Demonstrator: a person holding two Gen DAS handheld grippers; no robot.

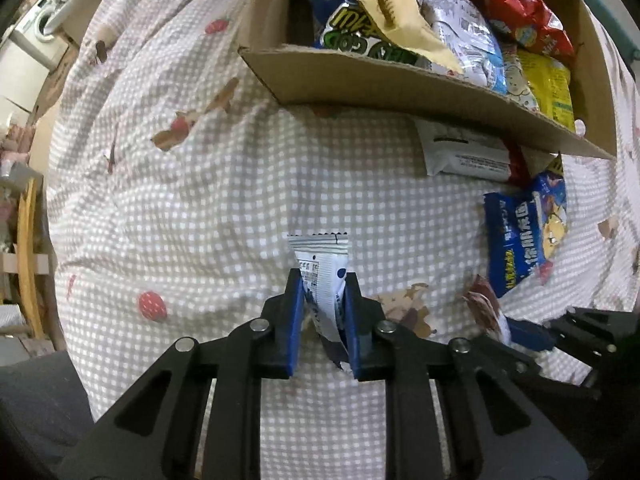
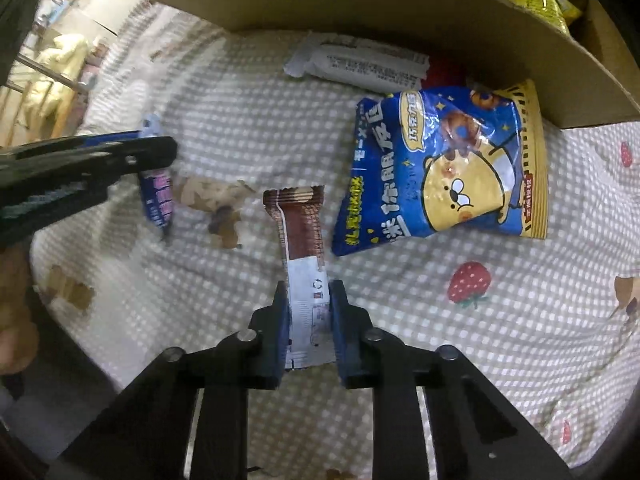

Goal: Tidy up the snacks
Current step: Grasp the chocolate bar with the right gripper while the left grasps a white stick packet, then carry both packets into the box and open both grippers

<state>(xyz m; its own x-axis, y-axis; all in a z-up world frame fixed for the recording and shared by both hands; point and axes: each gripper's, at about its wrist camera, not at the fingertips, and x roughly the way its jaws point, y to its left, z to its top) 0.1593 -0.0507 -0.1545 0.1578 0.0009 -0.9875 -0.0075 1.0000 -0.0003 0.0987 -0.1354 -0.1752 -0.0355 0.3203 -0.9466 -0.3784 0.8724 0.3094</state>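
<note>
Two hand-held claws work over a bed covered in a checked sheet [image 1: 192, 184] printed with strawberries, with an open cardboard box [image 1: 400, 88] of snack packets at the far side. The step in hand looks like picking up the loose snacks to move them into that box. The left claw [image 1: 322, 312] is closed on a small white and blue snack packet [image 1: 320, 264], pinching it across its middle so the crimped top sticks out past the fingertips; the packet seems to hang above the sheet rather than lie on it. The right claw [image 2: 308, 312] has its jaws drawn in against the white near end of a brown wafer bar [image 2: 302, 232], which otherwise lies flat on the sheet, pointing away toward the box. Just right of the bar lies a larger blue cookie bag [image 2: 440, 168] with a cartoon bear, and beyond it, beside the box wall, a white wrapped bar [image 2: 360, 66]. A likely next move is to lift both held snacks over the near wall and let them go inside, where packets are already piled; the bar is gripped only at one end, so it may droop or swing.
</note>
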